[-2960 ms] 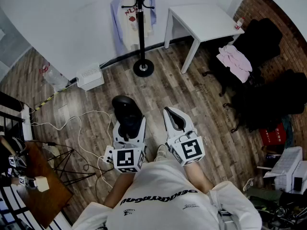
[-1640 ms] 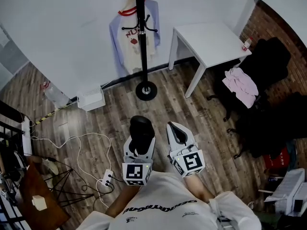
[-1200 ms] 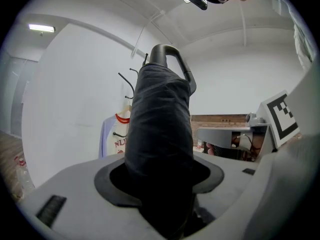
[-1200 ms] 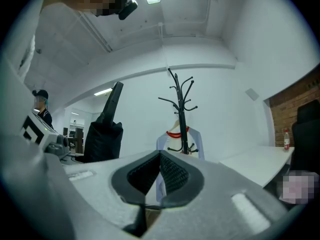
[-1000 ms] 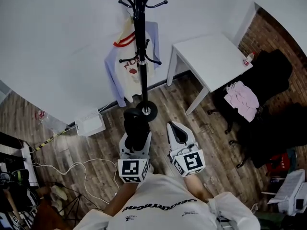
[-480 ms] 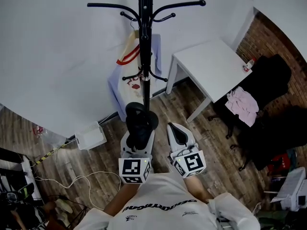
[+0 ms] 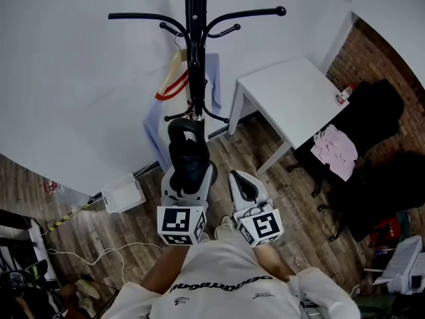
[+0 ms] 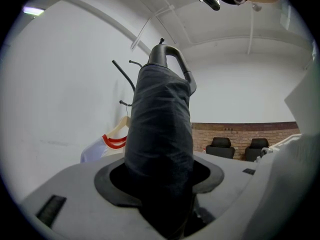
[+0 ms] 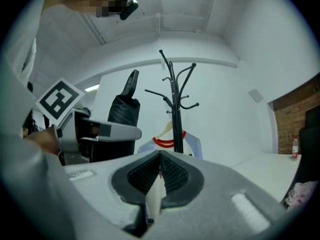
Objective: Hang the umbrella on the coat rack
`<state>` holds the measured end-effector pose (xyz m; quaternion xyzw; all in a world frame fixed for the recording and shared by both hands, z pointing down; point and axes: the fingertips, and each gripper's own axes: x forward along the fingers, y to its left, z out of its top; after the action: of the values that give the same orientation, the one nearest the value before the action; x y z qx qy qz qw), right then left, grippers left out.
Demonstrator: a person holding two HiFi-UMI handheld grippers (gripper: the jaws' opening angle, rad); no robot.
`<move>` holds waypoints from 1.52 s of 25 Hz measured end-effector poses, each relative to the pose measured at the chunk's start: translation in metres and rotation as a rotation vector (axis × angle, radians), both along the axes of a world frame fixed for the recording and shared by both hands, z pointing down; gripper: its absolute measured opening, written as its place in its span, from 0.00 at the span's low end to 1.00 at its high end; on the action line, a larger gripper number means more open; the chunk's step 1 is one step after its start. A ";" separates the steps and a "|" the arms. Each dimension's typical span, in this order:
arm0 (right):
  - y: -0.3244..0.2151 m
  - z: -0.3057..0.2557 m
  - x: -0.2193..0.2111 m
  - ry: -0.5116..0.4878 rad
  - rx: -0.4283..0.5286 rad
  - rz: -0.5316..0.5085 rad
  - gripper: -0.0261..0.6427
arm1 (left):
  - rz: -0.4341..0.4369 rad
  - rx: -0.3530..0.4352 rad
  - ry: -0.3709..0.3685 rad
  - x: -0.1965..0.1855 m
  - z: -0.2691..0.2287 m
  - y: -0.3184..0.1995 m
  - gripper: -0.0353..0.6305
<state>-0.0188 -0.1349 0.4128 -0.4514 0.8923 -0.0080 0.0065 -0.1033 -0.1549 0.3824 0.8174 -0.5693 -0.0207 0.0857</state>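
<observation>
The head view looked steeply down on the coat rack (image 7: 194, 52); both gripper views, level behind their jaws, shared that rack and seemingly a shirt (image 7: 214, 82).

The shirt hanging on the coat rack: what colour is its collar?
Red, on a white shirt with pale blue sleeves. It shows best in the right gripper view.
</observation>
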 end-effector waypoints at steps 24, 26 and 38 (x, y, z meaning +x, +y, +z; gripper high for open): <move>-0.090 -0.005 0.015 -0.009 0.010 -0.092 0.04 | -0.134 -0.053 -0.050 -0.023 -0.042 -0.145 0.43; -0.091 -0.010 0.012 -0.012 0.025 -0.084 0.04 | -0.122 -0.067 -0.060 -0.025 -0.039 -0.151 0.43; -0.102 -0.001 0.019 -0.025 0.023 -0.024 0.04 | -0.096 -0.117 -0.079 -0.030 -0.015 -0.185 0.43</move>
<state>0.0001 -0.2373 0.4113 -0.4405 0.8974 -0.0035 0.0226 -0.1336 -0.3404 0.3670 0.7829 -0.6111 0.0408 0.1099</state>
